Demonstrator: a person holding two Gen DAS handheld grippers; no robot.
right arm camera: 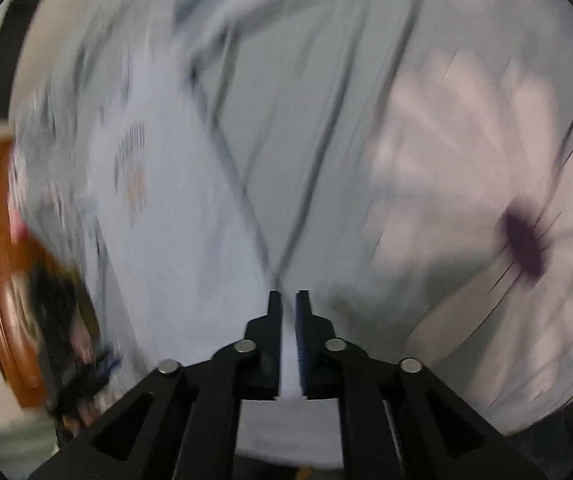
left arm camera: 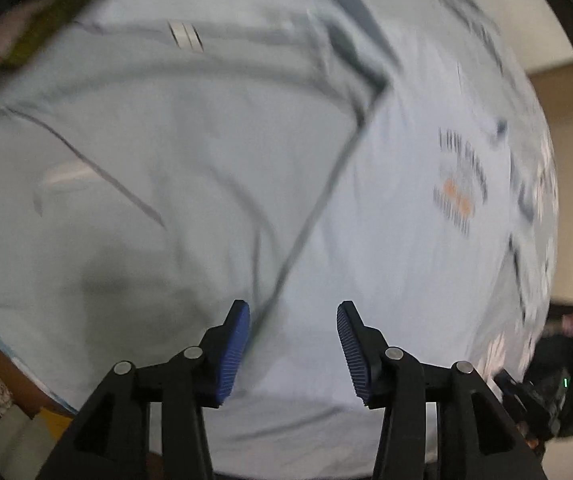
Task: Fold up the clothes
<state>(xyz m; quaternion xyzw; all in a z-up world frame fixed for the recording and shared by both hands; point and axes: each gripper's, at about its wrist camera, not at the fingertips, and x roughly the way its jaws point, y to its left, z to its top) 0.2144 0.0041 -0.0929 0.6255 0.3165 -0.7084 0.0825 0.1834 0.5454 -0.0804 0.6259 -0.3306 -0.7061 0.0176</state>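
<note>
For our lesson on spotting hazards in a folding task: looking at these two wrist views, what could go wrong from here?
1. The left gripper stands open above the pale blue shirt, holding nothing, so the fold may slump.
2. The right gripper has its jaws nearly together and both views are blurred; a hasty grasp could miss the dark seam.

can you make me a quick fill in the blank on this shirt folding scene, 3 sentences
1. The pale shirt carries a small printed logo with dots coloured ____.
2. The left gripper has ____ between its blue pads.
3. Of the two grippers, the right gripper shows the ____ gap.

Missing words: orange; nothing; narrower
</note>
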